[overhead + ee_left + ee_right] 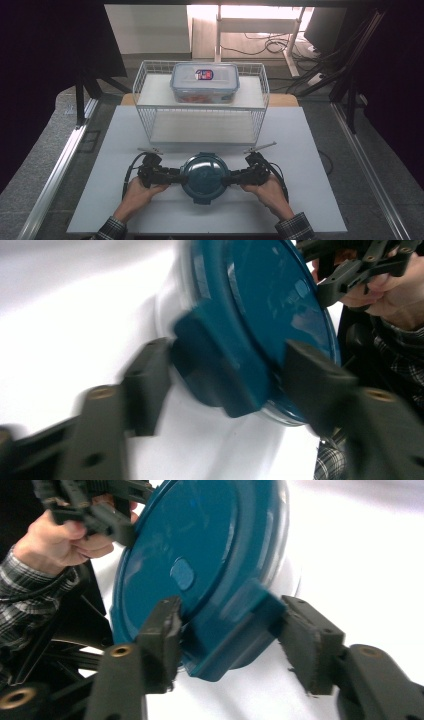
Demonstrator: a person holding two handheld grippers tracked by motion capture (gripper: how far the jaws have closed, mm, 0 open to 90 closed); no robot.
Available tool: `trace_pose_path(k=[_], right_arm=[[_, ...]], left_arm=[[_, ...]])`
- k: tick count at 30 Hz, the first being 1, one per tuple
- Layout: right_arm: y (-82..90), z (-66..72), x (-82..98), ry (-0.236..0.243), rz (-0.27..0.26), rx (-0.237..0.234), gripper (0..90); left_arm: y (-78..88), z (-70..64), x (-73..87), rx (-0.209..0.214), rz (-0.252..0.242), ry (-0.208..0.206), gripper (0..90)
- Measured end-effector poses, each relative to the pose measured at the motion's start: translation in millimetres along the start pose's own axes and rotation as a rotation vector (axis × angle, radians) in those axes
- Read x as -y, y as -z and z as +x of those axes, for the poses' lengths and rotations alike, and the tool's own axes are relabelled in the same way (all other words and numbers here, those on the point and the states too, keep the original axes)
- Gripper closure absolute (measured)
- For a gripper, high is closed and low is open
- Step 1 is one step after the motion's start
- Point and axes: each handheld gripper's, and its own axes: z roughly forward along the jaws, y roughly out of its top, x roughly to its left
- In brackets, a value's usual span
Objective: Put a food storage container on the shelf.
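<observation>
Round teal container flanked by both hand-held grippers, not yet lifted.

The container rests on the white counter before the wire basket. A latch tab is bracketed by the left hand-held gripper, the opposite tab by the right hand-held gripper; jaws half-wide, contact unclear. Glossy plastic lid, matte black jaws.

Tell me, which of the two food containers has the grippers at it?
The round teal-lidded container at the table's near edge, a gripper at each side latch. The rectangular clear box sits apart on the wire rack.
</observation>
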Motion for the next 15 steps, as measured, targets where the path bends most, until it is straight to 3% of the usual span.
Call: trace_pose_path(k=[1, 5, 9, 15], right_arm=[[1.4, 0.5, 0.7, 0.000, -0.014, -0.011, 48.5], [4.5, 11.1, 2.5, 0.039, -0.035, 0.016, 50.6], [7.2, 13.4, 11.5, -0.025, -0.065, 0.014, 52.0], [7.5, 14.0, 17.0, -0.082, -0.083, 0.011, 53.3]], left_arm=[[3.1, 0.2, 1.3, 0.015, -0.010, 0.002, 46.7], [8.3, -8.9, 6.4, -0.009, -0.014, -0.026, 49.8], [10.3, -20.8, 13.0, -0.047, -0.043, -0.060, 51.7], [11.2, -29.6, 20.5, -0.082, -0.073, -0.049, 52.0]])
